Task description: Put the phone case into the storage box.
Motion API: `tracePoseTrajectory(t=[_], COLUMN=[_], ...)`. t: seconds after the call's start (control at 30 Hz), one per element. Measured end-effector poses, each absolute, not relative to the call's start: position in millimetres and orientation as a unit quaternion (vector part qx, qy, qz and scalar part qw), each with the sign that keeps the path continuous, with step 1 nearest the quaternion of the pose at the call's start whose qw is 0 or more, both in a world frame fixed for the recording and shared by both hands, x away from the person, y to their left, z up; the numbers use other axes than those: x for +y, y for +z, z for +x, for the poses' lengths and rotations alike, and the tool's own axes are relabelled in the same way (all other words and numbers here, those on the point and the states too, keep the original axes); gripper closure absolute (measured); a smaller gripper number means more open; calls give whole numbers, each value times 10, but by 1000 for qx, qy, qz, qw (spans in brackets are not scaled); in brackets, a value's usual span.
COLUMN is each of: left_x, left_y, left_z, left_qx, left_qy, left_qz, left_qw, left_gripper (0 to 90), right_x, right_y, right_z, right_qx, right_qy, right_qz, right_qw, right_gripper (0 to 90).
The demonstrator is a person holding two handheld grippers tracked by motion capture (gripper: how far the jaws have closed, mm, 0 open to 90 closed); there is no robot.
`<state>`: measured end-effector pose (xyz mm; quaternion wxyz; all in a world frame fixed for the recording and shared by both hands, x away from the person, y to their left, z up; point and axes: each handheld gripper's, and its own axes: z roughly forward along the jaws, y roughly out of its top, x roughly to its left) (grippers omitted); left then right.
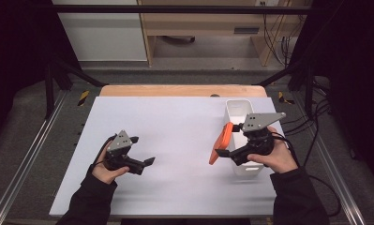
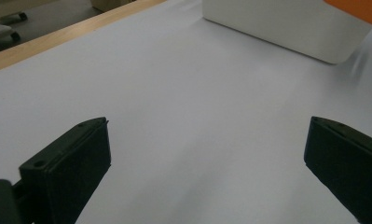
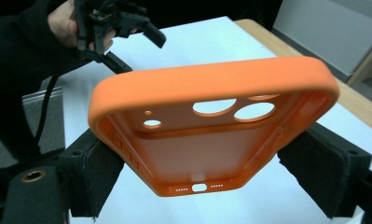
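Observation:
An orange phone case [image 1: 223, 140] is held on edge above the white table sheet [image 1: 175, 117], just left of a white bin [image 1: 238, 108]. My right gripper [image 1: 227, 140] is shut on it. In the right gripper view the case [image 3: 211, 84] shows its hollow inside and camera holes, and the right gripper [image 3: 204, 158] presses its pads on the two long sides near the charging-port end. My left gripper [image 1: 144, 150] hovers low over the left half of the sheet, open and holding nothing. Its jaws stand wide apart in the left gripper view [image 2: 209, 128], pointing toward the bin [image 2: 286, 28].
The tall, narrow bin stands at the right side of the sheet, under and behind my right hand. A wooden table edge [image 1: 175, 90] runs along the far side. Metal frame rails [image 1: 30, 150] flank the table. My left gripper [image 3: 141, 51] appears far off in the right gripper view.

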<state>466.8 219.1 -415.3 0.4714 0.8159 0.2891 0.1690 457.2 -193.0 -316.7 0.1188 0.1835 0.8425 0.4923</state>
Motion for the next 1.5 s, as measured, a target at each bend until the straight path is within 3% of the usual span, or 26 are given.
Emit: tracePoseTrajectory(t=[0.87,1.5], left_x=[2580,2655], left_y=[-4262,-4314], left_z=[4697,4684], left_qx=[344,348], left_qy=[195,201], left_qz=[785,780], left_qw=[477,480], left_gripper=[0,0], right_x=[-2193,-2274], right_y=[-2941,-2891], right_z=[4728,4957], right_qx=[784,755], right_qy=[510,484], right_qz=[292,365], right_qw=[198,249], right_gripper=[163,163])
